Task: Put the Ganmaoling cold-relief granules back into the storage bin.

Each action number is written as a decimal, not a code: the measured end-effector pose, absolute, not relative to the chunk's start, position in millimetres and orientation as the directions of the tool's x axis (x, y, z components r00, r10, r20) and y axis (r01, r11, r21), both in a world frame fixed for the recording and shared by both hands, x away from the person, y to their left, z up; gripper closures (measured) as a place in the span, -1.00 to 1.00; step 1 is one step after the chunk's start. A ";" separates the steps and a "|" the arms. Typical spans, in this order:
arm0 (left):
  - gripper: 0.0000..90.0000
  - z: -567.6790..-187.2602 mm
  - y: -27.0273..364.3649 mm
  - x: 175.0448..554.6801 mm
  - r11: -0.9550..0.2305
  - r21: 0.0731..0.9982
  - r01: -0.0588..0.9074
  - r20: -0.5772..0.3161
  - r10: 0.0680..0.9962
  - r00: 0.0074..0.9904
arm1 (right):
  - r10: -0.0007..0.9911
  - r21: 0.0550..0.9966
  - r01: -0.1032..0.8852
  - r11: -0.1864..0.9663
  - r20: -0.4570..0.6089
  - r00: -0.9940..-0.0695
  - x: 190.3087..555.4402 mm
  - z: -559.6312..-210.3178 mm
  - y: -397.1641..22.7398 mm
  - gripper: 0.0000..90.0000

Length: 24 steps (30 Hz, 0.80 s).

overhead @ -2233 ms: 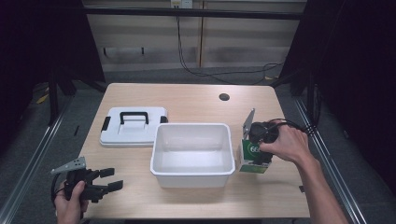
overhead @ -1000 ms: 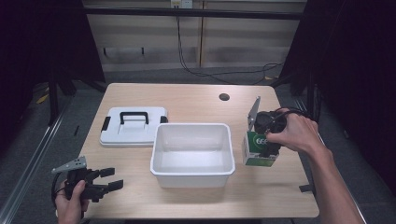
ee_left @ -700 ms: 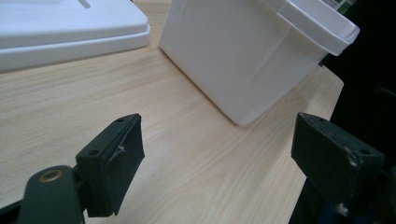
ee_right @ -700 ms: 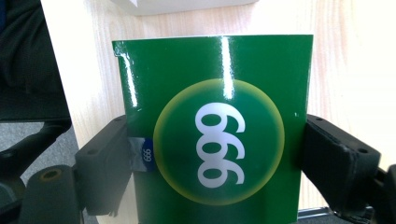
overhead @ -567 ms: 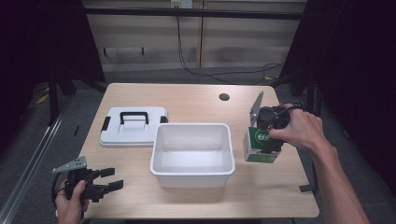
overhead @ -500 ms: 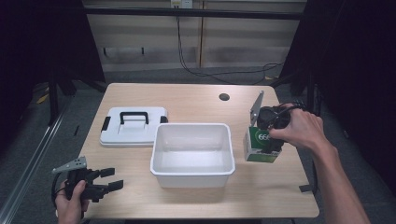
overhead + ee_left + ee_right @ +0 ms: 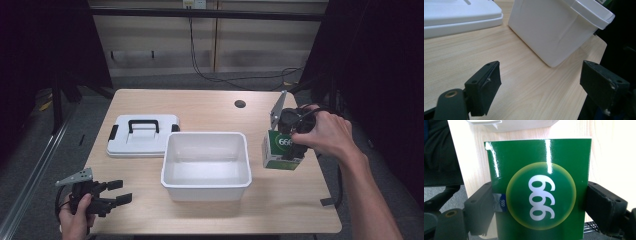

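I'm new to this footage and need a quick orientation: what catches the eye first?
The green box marked 999, clamped in the right gripper at the table's right side. Next, the empty white tub at centre, its handled lid lying left of it. The left gripper waits open near the front-left corner.

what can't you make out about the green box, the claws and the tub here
- Green box: its lower end is cut off by the bottom edge of the right gripper view; in the high view the hand and right claw cover its top.
- White tub: its inside is out of sight in the left gripper view, behind its own wall.
- Left claw: too small in the high view to judge its pads.
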<state>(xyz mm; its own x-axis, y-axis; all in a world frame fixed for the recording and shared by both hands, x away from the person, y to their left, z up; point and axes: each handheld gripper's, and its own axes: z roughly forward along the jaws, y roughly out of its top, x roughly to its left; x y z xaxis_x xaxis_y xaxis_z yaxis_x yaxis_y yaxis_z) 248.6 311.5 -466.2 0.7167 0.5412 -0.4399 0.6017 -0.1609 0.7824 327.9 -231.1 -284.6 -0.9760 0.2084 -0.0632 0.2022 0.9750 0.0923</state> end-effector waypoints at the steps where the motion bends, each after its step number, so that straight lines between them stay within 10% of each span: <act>1: -0.62 -466.2 311.5 248.6 -0.161 0.782 0.602 -0.440 0.541 0.717 | 0.208 0.092 0.202 0.975 -0.063 -0.976 327.9 -284.6 -231.1 -0.63; 24: -0.62 -466.7 310.8 248.5 -0.166 0.780 0.603 -0.439 0.540 0.718 | 0.196 0.157 0.182 0.971 -0.080 -0.977 326.1 -252.5 -214.7 -0.63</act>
